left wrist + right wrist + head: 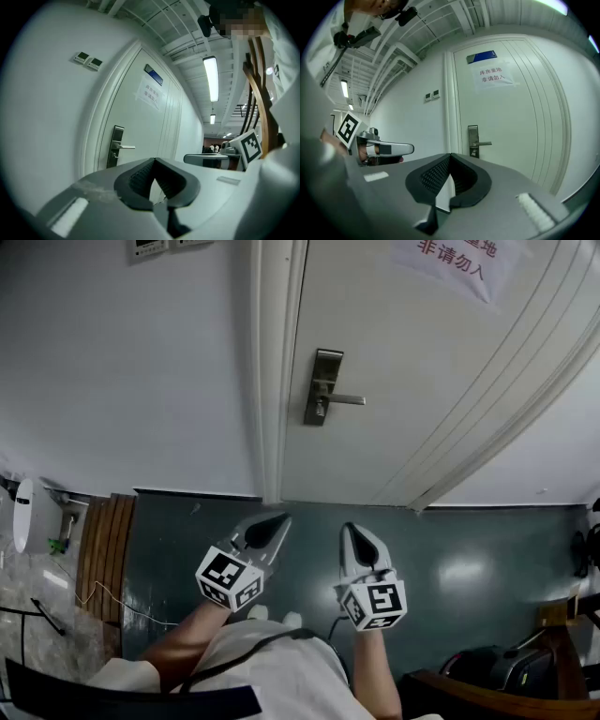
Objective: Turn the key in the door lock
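Observation:
A white door (422, 381) carries a metal lock plate (323, 387) with a lever handle (345, 399). A small piece that looks like a key (320, 412) sticks out below the lever. Both grippers hang well short of the door, over the floor, pointing level at it. My left gripper (278, 519) is shut with nothing held, and my right gripper (352, 528) beside it is likewise shut and empty. The left gripper view shows its shut tips (154, 160) with the lock plate (115, 146) far off to the left. The right gripper view shows its shut tips (450, 154) just below the lock plate (474, 140).
The white door frame (272, 371) borders the lock on its left, beside a plain wall. A paper sign (452, 261) is stuck high on the door. Wooden slats (101, 554) lie at the left, a dark bag (492, 667) and wooden furniture (562, 624) at the lower right.

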`<state>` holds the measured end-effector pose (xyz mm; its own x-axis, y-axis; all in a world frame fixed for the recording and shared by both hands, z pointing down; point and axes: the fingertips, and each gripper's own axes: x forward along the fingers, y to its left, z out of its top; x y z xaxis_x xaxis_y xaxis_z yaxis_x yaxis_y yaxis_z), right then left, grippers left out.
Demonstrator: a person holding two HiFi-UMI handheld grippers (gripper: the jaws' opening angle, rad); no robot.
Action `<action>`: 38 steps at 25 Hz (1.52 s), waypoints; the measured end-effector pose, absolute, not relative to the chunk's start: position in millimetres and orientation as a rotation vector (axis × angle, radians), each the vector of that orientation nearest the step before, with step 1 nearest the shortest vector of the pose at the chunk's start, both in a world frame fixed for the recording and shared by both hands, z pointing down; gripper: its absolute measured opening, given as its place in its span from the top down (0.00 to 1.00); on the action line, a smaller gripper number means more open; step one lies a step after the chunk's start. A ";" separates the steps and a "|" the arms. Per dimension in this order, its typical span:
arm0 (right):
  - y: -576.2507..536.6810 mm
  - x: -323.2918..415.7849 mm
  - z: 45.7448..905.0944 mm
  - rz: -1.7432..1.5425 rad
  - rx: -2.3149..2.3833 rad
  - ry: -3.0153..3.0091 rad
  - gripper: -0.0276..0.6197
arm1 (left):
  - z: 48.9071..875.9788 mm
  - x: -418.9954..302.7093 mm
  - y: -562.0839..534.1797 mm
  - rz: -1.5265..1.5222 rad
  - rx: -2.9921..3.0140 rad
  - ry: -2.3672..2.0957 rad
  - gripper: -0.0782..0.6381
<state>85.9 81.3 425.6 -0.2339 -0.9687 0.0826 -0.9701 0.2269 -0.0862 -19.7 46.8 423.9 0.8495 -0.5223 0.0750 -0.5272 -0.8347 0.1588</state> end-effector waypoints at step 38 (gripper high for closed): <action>88.2 121.0 438.1 0.203 1.888 -2.501 0.95 | 428.5 13.0 65.0 0.075 2.862 -0.898 0.88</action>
